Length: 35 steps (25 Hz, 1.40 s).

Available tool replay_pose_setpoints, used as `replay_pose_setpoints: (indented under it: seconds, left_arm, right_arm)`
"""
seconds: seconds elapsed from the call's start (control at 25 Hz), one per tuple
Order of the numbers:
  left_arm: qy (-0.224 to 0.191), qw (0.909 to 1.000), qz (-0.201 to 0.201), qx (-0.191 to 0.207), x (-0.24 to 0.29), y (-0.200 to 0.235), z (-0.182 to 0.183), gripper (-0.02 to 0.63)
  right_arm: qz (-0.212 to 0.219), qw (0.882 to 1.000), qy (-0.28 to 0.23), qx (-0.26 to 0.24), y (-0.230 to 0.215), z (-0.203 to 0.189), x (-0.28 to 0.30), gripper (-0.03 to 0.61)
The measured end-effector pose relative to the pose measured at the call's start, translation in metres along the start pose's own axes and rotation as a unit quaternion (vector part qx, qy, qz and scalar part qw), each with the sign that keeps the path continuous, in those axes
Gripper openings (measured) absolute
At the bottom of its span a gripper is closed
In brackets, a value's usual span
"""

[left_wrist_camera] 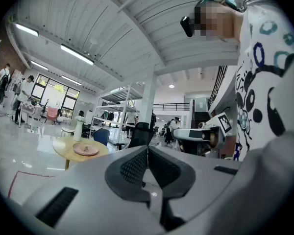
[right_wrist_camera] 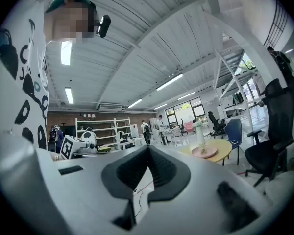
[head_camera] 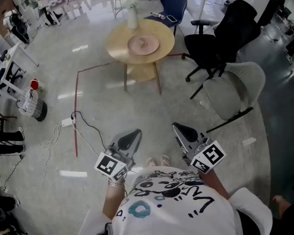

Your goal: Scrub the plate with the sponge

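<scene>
Approach step: my left gripper [head_camera: 133, 133] and right gripper [head_camera: 179, 128], both closed and empty, must first reach the distant round pink plate [head_camera: 137, 47], perhaps bearing the sponge [head_camera: 145, 43].

light: bright, ceiling tubes [left_wrist_camera: 76, 54] | glare: glossy floor [head_camera: 81, 48] | edges — fisheye-bent, dark corners | focus: sharp

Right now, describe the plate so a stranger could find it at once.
Find the round wooden table standing alone on the grey floor, with a blue chair and a black chair beside it. The plate lies near its middle. It is flat, round and pale pink, unlike the tall white vase at the table's far edge.
</scene>
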<state>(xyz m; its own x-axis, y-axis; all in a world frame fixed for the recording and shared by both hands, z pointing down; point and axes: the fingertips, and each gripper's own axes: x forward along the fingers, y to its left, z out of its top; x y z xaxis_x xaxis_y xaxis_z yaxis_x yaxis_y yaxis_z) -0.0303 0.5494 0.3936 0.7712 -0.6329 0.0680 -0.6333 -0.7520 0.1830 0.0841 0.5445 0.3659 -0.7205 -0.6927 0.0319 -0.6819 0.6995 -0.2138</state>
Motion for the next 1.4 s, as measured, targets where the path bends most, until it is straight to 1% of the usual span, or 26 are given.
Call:
replay_pose_setpoints:
  seconds: [0.16, 0.36, 0.4, 0.52, 0.6, 0.68, 0.88, 1.0, 1.12, 1.28, 1.4]
  left_arm:
    - [0.006, 0.9999, -0.010, -0.009, -0.002, -0.008, 0.001, 0.018]
    - [0.010, 0.9998, -0.016, -0.010, -0.010, -0.003, -0.002, 0.018]
    - [0.010, 0.9997, -0.017, -0.013, -0.010, -0.002, -0.002, 0.018]
    - [0.008, 0.9995, -0.026, -0.018, -0.011, -0.001, -0.004, 0.018]
    - [0.011, 0.9992, -0.033, -0.021, -0.012, 0.000, -0.011, 0.018]
    - [0.015, 0.9989, -0.034, -0.027, -0.010, 0.002, -0.019, 0.018]
    - [0.028, 0.9979, -0.032, -0.049, -0.004, 0.010, -0.029, 0.018]
    - [0.039, 0.9978, -0.030, -0.045, 0.009, 0.027, -0.034, 0.018]
    - [0.039, 0.9982, -0.011, -0.043, 0.030, 0.052, -0.031, 0.018]
    - [0.036, 0.9984, 0.009, -0.043, 0.070, 0.088, -0.020, 0.018]
    - [0.028, 0.9991, 0.013, -0.031, 0.109, 0.110, -0.007, 0.018]
  right_arm:
    - [-0.003, 1.000, 0.011, 0.011, 0.001, -0.006, -0.006, 0.025]
    - [-0.017, 1.000, 0.006, 0.011, -0.002, -0.006, -0.003, 0.025]
    - [-0.012, 1.000, 0.001, 0.018, 0.000, -0.004, -0.001, 0.025]
    - [0.015, 0.997, -0.021, 0.067, 0.005, 0.000, 0.003, 0.026]
    - [0.021, 0.996, -0.027, 0.082, 0.009, -0.004, 0.007, 0.027]
    - [0.019, 0.996, -0.022, 0.084, 0.008, -0.013, 0.010, 0.028]
    - [0.016, 0.996, 0.016, 0.089, 0.000, -0.033, 0.016, 0.028]
    - [0.011, 0.995, 0.021, 0.098, -0.021, -0.037, 0.026, 0.028]
    - [0.023, 0.994, 0.017, 0.105, -0.051, -0.033, 0.046, 0.028]
    - [0.049, 0.995, 0.012, 0.083, -0.093, -0.014, 0.079, 0.028]
    - [0.063, 0.996, 0.008, 0.069, -0.132, -0.002, 0.097, 0.028]
